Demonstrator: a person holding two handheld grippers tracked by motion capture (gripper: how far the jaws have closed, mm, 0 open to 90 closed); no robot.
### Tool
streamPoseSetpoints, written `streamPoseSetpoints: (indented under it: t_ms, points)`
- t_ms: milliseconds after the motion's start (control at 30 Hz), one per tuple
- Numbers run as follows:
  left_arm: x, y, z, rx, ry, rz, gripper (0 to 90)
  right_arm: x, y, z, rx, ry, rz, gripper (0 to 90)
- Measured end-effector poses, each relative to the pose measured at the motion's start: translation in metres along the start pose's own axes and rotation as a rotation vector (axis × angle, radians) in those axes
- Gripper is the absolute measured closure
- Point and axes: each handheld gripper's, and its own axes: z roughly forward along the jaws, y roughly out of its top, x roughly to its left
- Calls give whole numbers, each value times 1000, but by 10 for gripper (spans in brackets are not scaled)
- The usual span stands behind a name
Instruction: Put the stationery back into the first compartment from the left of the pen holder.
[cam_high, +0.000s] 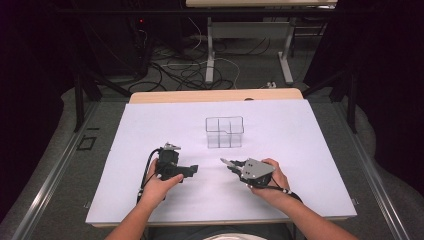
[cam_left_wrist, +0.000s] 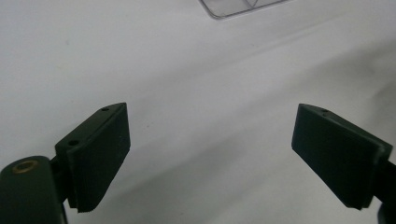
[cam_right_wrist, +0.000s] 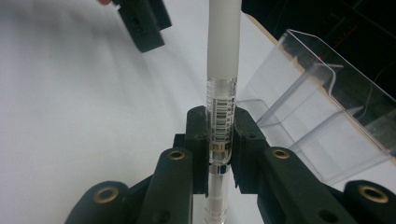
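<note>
the right gripper (cam_high: 226, 162) is clamped on a pen (cam_right_wrist: 223, 74), a slim white one with a clear barcoded section, pinched tight between the two black jaws in the right gripper view. in the high view that gripper sits at the near right of the white table (cam_high: 150, 125), jaws pointing left and a touch far, with the pen's pale tip just poking out. a clear plastic organizer (cam_high: 224, 131) with compartments stands just beyond it, near the table's middle; the pen is close to the organizer but not in any compartment. the left gripper (cam_high: 192, 170) rests at the near left, pointing right toward the other. its jaws stand wide apart with nothing between them, only bare table, the organizer's corner (cam_left_wrist: 243, 7) at the far edge.
</note>
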Motion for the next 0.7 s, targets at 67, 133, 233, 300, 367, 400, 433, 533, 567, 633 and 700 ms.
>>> streamPoseSetpoints:
  t_ms: [67, 133, 233, 300, 367, 400, 433, 533, 567, 633, 700]
  points:
    - [0, -1, 0, 11, 19, 20, 115, -4, -2, -1, -20, -6, 60, 792]
    - [1, -2, 1, 15, 20, 39, 103, -8, -5, -3, -53, -13, 137, 792]
    - [1, -3, 1, 17, 21, 69, 62, -14, -10, -6, -101, -24, 260, 792]
    - [1, -3, 1, 18, 17, 82, 52, -17, -14, -8, -128, -25, 327, 792]
    - [2, -4, 2, 15, 15, 85, 40, -19, -17, -9, -159, -34, 395, 792]
    - [2, -4, 2, 16, 14, 88, 38, -21, -18, -9, -168, -34, 405, 792]
    - [2, -4, 2, 18, 12, 85, 27, -21, -19, -10, -174, -33, 443, 792]
    - [4, -4, 3, 15, 30, 92, 4, -24, -22, -11, -189, -37, 486, 791]
    - [5, -4, 3, 13, 34, 105, 4, -25, -22, -12, -191, -40, 506, 791]
    - [5, -4, 2, 19, 46, 105, 4, -27, -23, -12, -216, -38, 526, 791]
    - [6, -4, 3, 14, 56, 116, 4, -28, -24, -12, -216, -36, 534, 791]
